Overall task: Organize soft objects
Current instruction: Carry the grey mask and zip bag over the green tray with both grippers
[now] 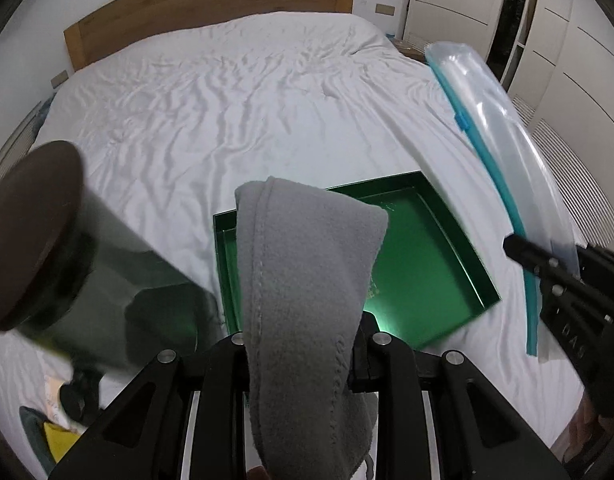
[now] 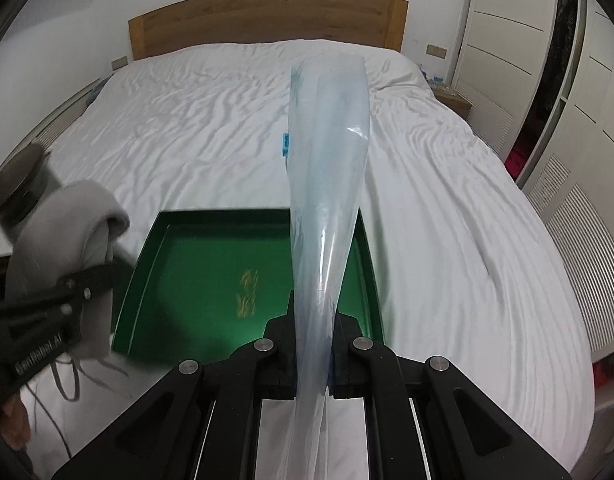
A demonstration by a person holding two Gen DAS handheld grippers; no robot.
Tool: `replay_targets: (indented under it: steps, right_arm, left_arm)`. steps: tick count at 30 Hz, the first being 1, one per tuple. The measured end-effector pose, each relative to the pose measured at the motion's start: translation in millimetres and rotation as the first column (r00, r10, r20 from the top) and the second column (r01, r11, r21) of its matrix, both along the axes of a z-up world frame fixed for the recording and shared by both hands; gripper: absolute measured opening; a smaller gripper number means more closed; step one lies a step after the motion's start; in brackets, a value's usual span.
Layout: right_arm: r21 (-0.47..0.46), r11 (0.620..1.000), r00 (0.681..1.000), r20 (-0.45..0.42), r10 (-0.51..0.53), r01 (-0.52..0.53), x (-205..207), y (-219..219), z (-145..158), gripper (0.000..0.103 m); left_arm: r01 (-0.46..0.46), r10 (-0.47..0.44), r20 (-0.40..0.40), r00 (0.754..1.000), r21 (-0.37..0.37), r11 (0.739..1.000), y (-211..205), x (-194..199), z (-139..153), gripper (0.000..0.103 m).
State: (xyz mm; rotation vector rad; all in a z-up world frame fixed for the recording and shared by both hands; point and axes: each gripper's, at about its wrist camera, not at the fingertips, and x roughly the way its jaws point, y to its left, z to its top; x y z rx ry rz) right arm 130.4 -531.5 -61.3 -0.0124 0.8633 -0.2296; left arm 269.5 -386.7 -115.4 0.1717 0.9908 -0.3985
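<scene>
A: What did each gripper hold?

B: The left gripper [image 1: 307, 344] was clamped on a grey fleece cloth [image 1: 307, 280]; the right gripper [image 2: 313, 340] pinched a clear zip bag [image 2: 327, 184]. Both hung above a green tray [image 2: 195, 264] at the near edge of the bed [image 2: 447, 220].

A: How far along?

B: Seemingly early. The cloth wasn't bagged; the tray held nothing.

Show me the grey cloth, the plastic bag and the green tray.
grey cloth [image 1: 303, 264], left wrist view, middle of the fleece fold.
plastic bag [image 2: 327, 184], right wrist view, middle of the clear film.
green tray [image 2: 195, 280], right wrist view, bare floor.
</scene>
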Motion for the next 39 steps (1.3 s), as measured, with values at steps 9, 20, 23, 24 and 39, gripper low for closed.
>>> replay_targets:
  steps: [9,20,23,24,39]
  right_arm:
    - [-0.006,1.0,1.0,-0.013,0.008,-0.008,48,-8,-35,0.008]
    - [-0.008,1.0,0.999,-0.043,0.0,0.0,89,-9,-71,0.008]
    - [0.003,1.0,0.999,-0.049,-0.006,0.006,98,-14,-82,0.009]
    - [0.005,1.0,0.999,-0.054,-0.008,0.009,101,-14,-85,0.009]
    - [0.023,0.999,0.992,-0.12,-0.035,0.038,138,-25,-129,0.01]
  left_arm:
    - [-0.025,0.024,0.011,1.0,0.029,0.999,-14,22,-26,0.021]
    - [-0.036,0.033,0.038,0.999,0.072,0.997,-25,34,-49,0.021]
    - [-0.039,0.036,0.034,0.999,0.075,0.996,-26,38,-55,0.022]
    - [-0.04,0.037,0.035,0.999,0.079,0.996,-27,38,-57,0.022]
    - [-0.064,0.065,0.001,0.998,0.132,0.989,-32,59,-88,0.024]
